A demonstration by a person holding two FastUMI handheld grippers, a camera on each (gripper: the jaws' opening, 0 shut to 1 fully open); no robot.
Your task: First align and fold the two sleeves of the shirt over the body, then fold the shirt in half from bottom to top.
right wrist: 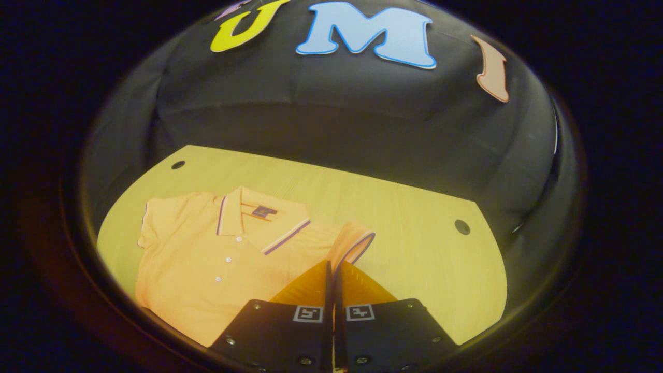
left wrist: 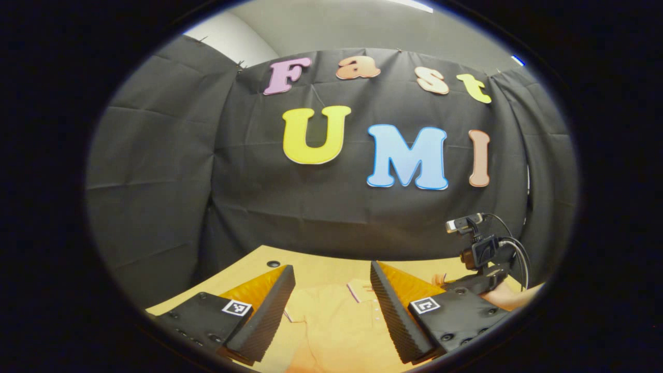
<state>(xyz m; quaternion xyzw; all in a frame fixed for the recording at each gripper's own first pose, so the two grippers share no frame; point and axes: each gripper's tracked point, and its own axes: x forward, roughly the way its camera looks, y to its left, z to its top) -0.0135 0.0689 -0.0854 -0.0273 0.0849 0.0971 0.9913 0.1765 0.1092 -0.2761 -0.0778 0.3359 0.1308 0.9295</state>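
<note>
Jaws pinched tight on the right gripper [right wrist: 330, 274] clamp the striped cuff of one sleeve [right wrist: 352, 243], lifting its hem just off the bench [right wrist: 414, 228], while the left gripper [left wrist: 331, 300] hangs above the garment with jaws spread wide, holding nothing. Between those open fingers lie the collar and button placket of the orange polo shirt [right wrist: 217, 259], spread flat, face up, toward the bench's near left side, its other sleeve [right wrist: 155, 217] reaching for the left edge. Sleeve folding appears under way, neither sleeve yet over the body. Next, by the look of it: carry the gripped cuff across the chest, release it flat, then take the far sleeve.
</note>
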